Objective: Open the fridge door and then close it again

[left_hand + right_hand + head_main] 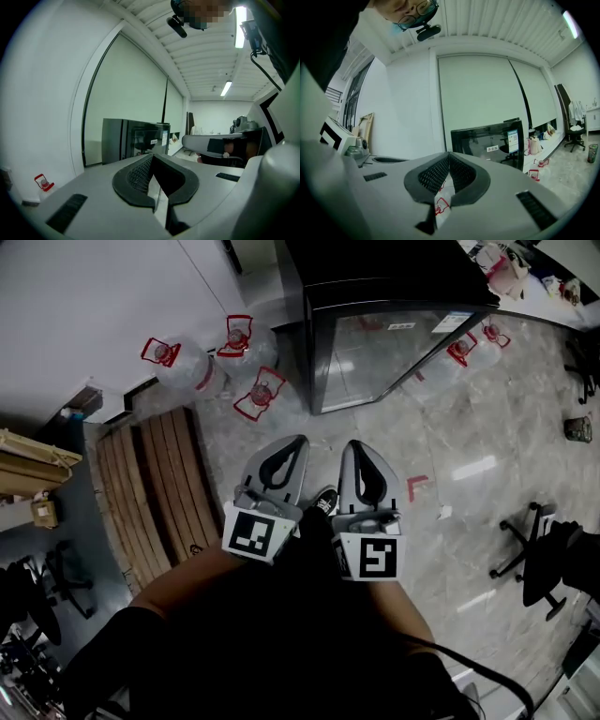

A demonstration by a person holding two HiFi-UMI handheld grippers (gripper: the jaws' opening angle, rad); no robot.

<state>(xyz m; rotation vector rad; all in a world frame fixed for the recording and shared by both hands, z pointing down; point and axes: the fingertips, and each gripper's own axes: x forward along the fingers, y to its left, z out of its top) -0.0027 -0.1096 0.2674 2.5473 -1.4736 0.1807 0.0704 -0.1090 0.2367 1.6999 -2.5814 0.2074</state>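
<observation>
Both empty, left tongs [298, 442], right tongs [356, 447] (tips together), fridge [394, 348] well ahead.

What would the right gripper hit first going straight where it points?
The right gripper would probably meet the fridge near its left edge; nothing shows between, though depth is unclear.

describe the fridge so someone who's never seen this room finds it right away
Start at the white wall along the top left of the head view and follow the floor right, past three jugs with red handles. The fridge stands just beyond them. It is the only black cabinet there, with a glass door carrying small labels.
</observation>
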